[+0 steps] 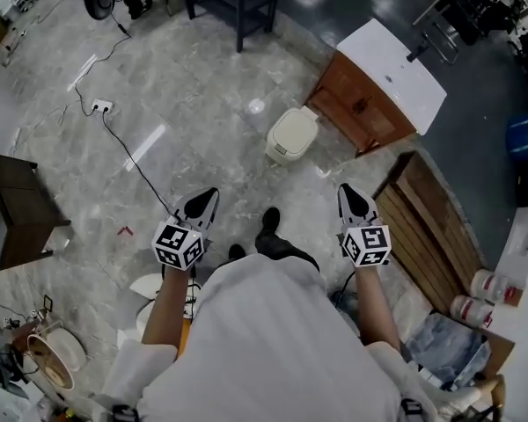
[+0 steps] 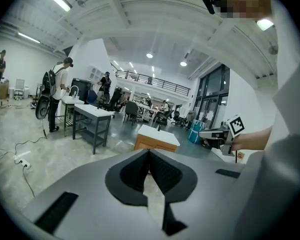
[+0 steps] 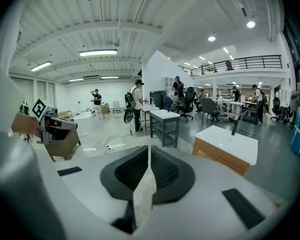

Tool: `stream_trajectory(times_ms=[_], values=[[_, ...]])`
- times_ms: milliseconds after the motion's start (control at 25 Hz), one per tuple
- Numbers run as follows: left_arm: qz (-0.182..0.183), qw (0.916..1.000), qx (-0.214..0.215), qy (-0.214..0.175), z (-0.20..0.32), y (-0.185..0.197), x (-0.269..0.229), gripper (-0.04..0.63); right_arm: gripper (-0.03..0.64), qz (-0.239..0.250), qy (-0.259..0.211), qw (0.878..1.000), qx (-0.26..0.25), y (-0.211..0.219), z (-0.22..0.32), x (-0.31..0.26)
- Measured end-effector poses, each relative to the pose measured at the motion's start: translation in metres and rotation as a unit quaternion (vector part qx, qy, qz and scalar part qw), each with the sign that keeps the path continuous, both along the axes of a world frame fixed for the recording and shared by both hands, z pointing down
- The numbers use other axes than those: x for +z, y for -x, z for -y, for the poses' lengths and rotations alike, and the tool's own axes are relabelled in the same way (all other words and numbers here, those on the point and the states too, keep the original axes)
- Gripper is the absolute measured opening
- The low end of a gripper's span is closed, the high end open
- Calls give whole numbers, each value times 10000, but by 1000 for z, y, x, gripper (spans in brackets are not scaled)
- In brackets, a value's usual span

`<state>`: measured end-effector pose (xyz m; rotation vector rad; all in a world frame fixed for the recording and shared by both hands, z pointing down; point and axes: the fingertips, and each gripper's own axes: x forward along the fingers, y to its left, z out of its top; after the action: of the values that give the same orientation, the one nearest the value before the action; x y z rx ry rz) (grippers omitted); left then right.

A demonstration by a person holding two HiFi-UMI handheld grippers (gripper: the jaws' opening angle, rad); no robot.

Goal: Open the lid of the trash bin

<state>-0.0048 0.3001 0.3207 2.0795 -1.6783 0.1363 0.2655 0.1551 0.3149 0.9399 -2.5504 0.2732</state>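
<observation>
A: Where's the bin?
B: On the floor, ahead of the person, just beside a cabinet w/ a white top. Lid is down. It's well apart from both grippers.
A: L gripper?
B: Jaws pressed together at the tips, nothing btwn them.
A: R gripper?
B: Same: closed tip to tip, empty. The 2 point fwd, 1 on either side of the person's shoe.
</observation>
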Motion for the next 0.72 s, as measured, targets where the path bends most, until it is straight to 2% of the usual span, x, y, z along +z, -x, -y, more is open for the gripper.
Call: stream_trajectory(times_ms=[720], values=[[90,9984,-394,401,91,-12,26,18,35,-108,471,9963,-705,20,105,50]])
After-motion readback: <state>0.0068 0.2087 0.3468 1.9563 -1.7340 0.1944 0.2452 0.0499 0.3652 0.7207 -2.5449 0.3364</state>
